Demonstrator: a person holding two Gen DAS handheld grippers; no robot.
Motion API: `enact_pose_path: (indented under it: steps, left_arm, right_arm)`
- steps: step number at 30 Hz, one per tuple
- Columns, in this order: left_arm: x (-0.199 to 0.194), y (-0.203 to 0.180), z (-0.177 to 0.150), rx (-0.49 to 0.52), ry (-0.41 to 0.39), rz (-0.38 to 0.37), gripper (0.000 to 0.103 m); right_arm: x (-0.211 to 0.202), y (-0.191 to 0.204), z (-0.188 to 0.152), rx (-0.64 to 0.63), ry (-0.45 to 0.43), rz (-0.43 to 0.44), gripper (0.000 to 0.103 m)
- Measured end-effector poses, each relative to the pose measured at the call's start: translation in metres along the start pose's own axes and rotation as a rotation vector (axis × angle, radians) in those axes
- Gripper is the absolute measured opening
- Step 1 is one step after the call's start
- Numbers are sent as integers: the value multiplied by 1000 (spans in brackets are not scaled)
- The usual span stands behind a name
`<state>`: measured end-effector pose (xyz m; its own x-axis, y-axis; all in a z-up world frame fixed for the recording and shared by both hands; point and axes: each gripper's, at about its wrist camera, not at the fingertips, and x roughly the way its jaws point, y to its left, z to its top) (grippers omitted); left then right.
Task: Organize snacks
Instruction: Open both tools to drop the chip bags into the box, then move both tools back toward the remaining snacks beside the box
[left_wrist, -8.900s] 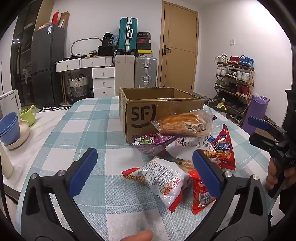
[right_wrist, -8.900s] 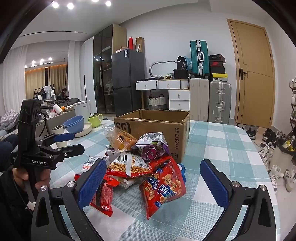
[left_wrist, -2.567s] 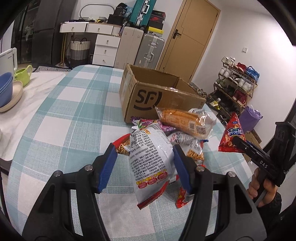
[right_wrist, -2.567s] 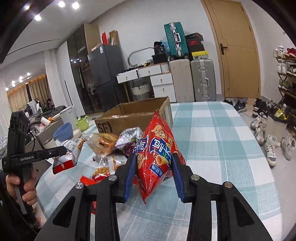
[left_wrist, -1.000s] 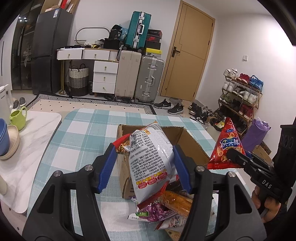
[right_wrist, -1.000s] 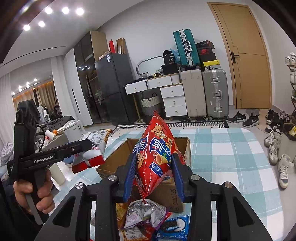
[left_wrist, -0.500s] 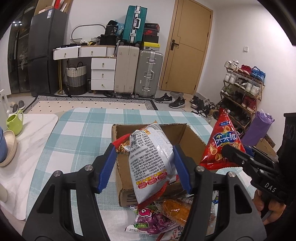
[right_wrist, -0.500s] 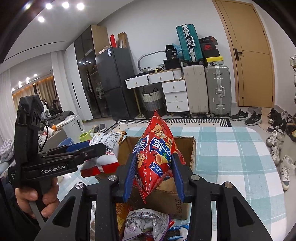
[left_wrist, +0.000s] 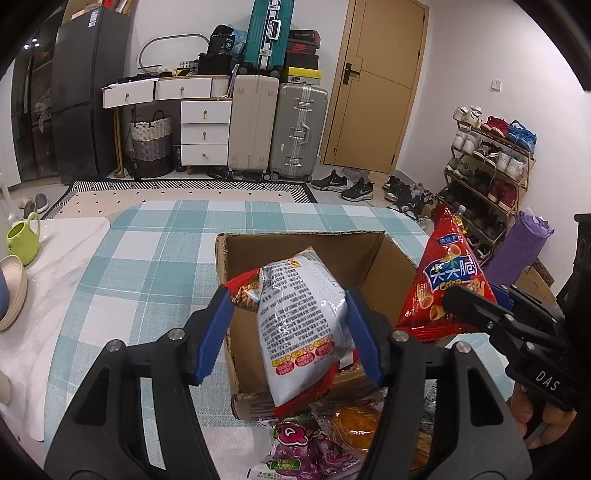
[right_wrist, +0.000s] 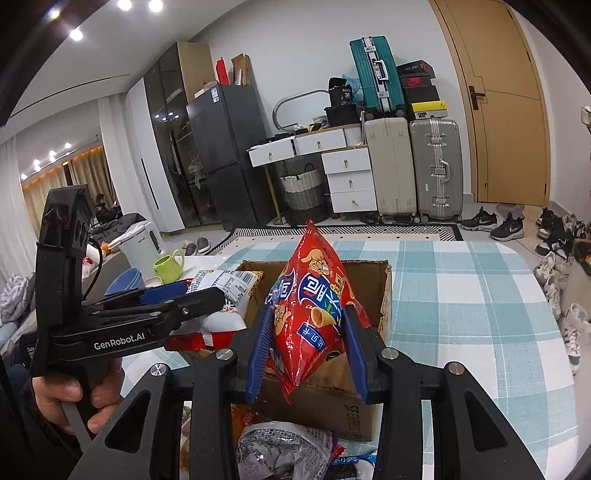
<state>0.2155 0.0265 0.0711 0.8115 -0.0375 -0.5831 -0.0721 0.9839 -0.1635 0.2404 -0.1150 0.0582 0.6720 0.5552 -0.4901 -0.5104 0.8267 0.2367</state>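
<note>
My left gripper (left_wrist: 288, 325) is shut on a white snack bag with red ends (left_wrist: 299, 328) and holds it over the near edge of the open cardboard box (left_wrist: 306, 243). My right gripper (right_wrist: 304, 343) is shut on a red triangular snack bag (right_wrist: 312, 310) and holds it above the box (right_wrist: 384, 291). The red bag also shows at the right of the left wrist view (left_wrist: 448, 284), by the box's right wall. The white bag shows in the right wrist view (right_wrist: 221, 291) at the box's left side. The box looks empty inside.
More snack bags lie on the checked tablecloth in front of the box: a purple one (left_wrist: 306, 450), an orange pastry pack (left_wrist: 358, 424) and a silver one (right_wrist: 284, 454). A green mug (left_wrist: 22, 236) and stacked bowls (left_wrist: 11, 288) stand at the left.
Both grippers have carried their bags forward and lower, closer over the box opening. The red bag now sits nearer the box's right wall. Both stay shut.
</note>
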Motion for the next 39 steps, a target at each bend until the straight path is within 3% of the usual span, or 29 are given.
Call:
enact_pose_path:
  steps: [6, 8, 12, 14, 15, 18, 19, 20, 39]
  left_arm:
    - [7, 1, 0, 18, 22, -3, 61]
    - [7, 1, 1, 18, 22, 10, 63]
    - [2, 5, 1, -4, 25, 30, 77]
    - [-5, 8, 1, -17, 16, 11, 81]
    - [-9, 9, 1, -21, 13, 4, 81]
    - [-21, 10, -1, -23, 9, 9, 89]
    - [-27, 10, -4, -23, -3, 16, 97]
    - [-33, 10, -6, -22, -11, 18, 103]
    - [-105, 12, -88, 1, 9, 25, 102]
  right_arm:
    - [5, 2, -1, 6, 17, 3, 40]
    - [2, 1, 1, 16, 7, 4, 48]
    - [-9, 0, 3, 1, -12, -24, 51]
    - [-15, -3, 1, 2, -4, -54, 72]
    - [-17, -5, 0, 8, 1, -50, 89]
    - [-30, -10, -10, 24, 9, -23, 100]
    - [-32, -10, -13, 20, 17, -32, 102]
    - [-35, -9, -17, 14, 24, -49, 102]
    - [-93, -8, -80, -11, 37, -157, 103]
